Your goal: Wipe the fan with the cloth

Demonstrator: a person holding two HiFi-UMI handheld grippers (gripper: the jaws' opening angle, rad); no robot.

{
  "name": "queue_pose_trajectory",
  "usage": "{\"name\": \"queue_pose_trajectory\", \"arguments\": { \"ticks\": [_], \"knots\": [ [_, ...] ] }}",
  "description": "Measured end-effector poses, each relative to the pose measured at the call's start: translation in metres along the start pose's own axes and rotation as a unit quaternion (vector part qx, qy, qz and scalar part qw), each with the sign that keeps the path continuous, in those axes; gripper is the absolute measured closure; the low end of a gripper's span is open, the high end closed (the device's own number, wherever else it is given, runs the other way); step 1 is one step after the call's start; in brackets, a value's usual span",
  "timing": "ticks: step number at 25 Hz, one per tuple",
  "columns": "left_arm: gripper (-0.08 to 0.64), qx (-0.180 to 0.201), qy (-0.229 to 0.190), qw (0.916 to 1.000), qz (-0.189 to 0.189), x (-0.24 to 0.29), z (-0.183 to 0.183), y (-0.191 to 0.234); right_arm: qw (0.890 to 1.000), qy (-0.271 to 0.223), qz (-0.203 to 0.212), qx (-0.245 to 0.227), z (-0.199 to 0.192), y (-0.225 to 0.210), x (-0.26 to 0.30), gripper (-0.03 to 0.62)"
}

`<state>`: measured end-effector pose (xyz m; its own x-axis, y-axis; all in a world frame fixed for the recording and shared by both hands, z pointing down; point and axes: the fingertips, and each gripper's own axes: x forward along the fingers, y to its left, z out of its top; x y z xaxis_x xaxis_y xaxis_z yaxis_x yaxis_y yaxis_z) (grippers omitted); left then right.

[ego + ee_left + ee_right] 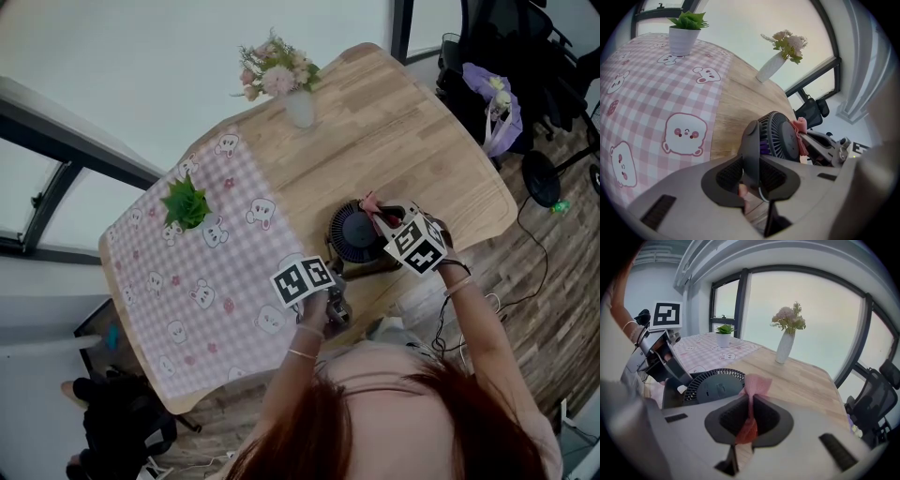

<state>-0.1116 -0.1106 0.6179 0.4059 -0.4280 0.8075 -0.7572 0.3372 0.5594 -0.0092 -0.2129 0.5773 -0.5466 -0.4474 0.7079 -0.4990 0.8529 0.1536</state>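
Observation:
A small dark round fan [357, 232] stands near the front edge of the wooden table [422, 141]. My left gripper [751, 174] is shut on the fan's stand [751, 150], with the grille [780, 138] just beyond its jaws. My right gripper [750, 414] is shut on a pink cloth [753, 389], whose free end lies against the fan's rim [717, 384]. In the head view the pink cloth [372, 207] shows at the fan's right side, beside the right gripper [394, 225]; the left gripper [330, 298] sits below the fan.
A pink checked tablecloth [187, 281] with bear prints covers the table's left half, with a small green potted plant [186, 203] on it. A white vase of flowers [286, 80] stands at the far edge. An office chair [506, 66] and cables sit on the floor to the right.

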Motion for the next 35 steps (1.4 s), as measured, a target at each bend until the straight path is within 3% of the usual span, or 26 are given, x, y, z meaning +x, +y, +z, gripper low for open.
{"name": "queue_pose_trajectory", "arguments": {
  "ticks": [35],
  "knots": [
    [0.463,-0.001,0.002,1.0,-0.002,0.002,0.0,-0.003,1.0,0.011,-0.01,0.011,-0.024,0.026,-0.029,0.569]
  ]
}}
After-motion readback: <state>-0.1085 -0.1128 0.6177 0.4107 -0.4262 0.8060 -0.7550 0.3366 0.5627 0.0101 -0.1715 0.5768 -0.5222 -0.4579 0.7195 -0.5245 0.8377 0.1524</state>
